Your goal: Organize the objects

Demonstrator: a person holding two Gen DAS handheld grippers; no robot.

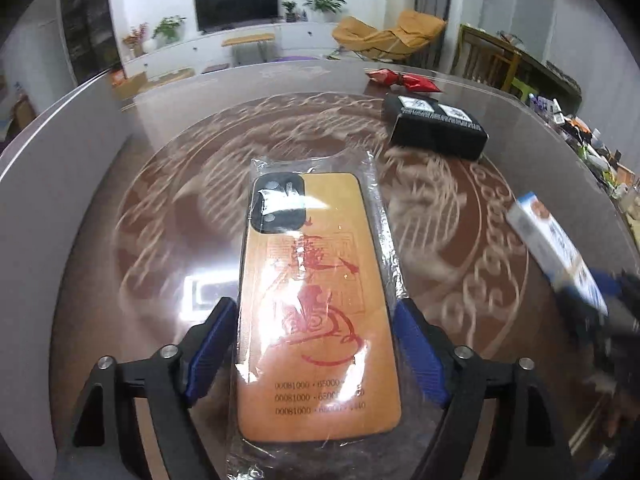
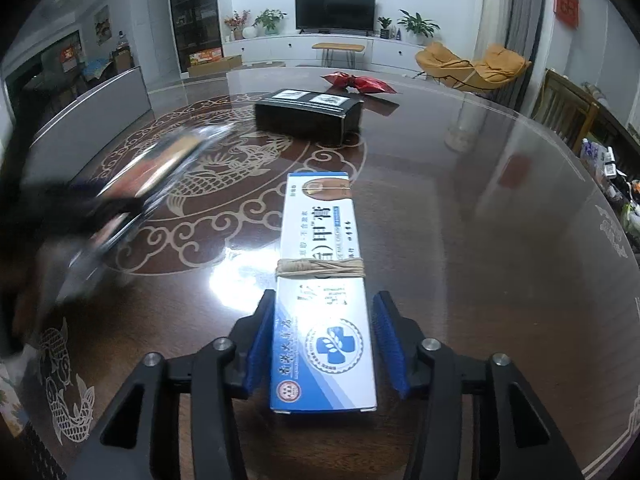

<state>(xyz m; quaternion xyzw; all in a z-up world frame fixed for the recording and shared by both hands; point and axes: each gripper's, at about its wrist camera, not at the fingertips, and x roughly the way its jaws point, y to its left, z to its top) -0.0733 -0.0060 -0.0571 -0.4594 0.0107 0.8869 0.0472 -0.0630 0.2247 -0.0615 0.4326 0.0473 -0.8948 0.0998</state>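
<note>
An orange phone case with red print, sealed in a clear bag, sits between the blue pads of my left gripper, which is shut on it. The case looks sharp while the table under it is smeared. In the right wrist view it shows as a blur at the left. A long blue-and-white carton with rubber bands around it lies on the table between the fingers of my right gripper. That gripper is open, with a gap at its right pad. The left wrist view shows the carton at the right.
A black box lies further back on the dark patterned round table, with a red foil wrapper behind it. A grey panel stands along the table's left side. Small clutter crowds the far right edge.
</note>
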